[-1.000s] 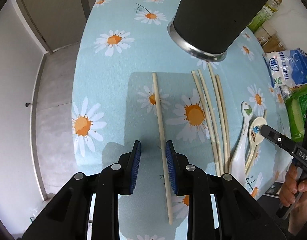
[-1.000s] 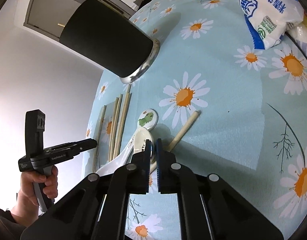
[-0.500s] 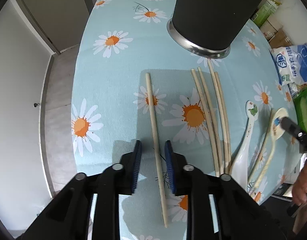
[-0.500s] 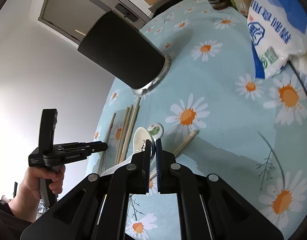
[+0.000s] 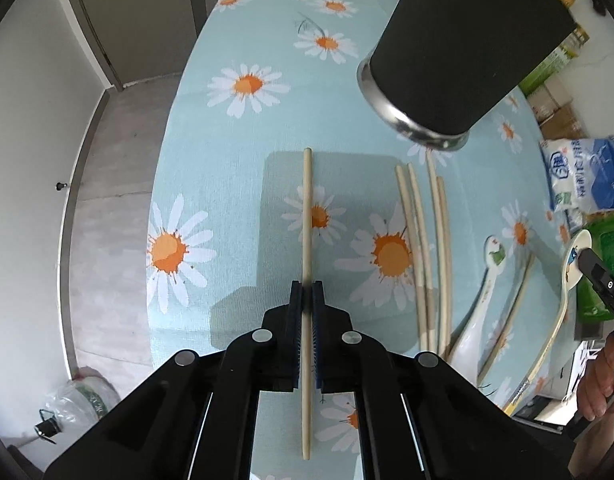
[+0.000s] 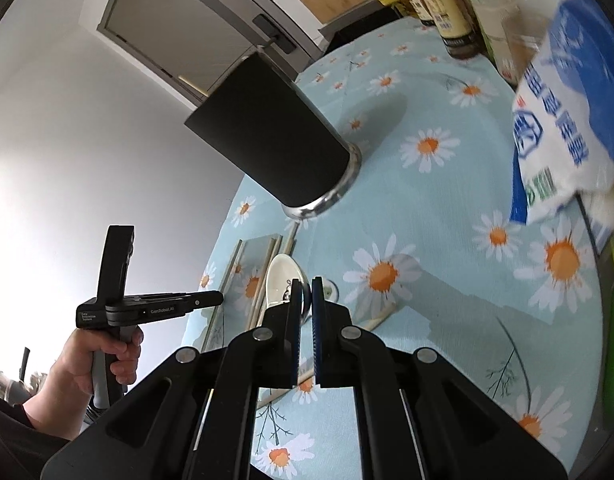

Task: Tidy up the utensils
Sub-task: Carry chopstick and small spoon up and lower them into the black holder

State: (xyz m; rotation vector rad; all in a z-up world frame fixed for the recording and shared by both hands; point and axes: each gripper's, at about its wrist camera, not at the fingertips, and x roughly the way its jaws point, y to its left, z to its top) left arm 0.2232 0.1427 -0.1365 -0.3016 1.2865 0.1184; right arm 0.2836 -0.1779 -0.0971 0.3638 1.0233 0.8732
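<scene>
Daisy-print cloth covers the table (image 5: 211, 152), where the left hand-held gripper (image 5: 306, 300) pinches a single chopstick (image 5: 307, 208) left of four more chopsticks (image 5: 427, 248) near the black holder (image 5: 463, 44). Seen from the right wrist, the right hand-held gripper (image 6: 306, 296) clamps a white spoon (image 6: 281, 280) above the table, with the black holder far left.

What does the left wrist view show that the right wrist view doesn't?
Only the left wrist view shows the left hand-held gripper shut on a single chopstick, plus the second spoon in full. Only the right wrist view shows bottles and a door. Both show the black cup, the loose chopsticks and the held spoon.
</scene>
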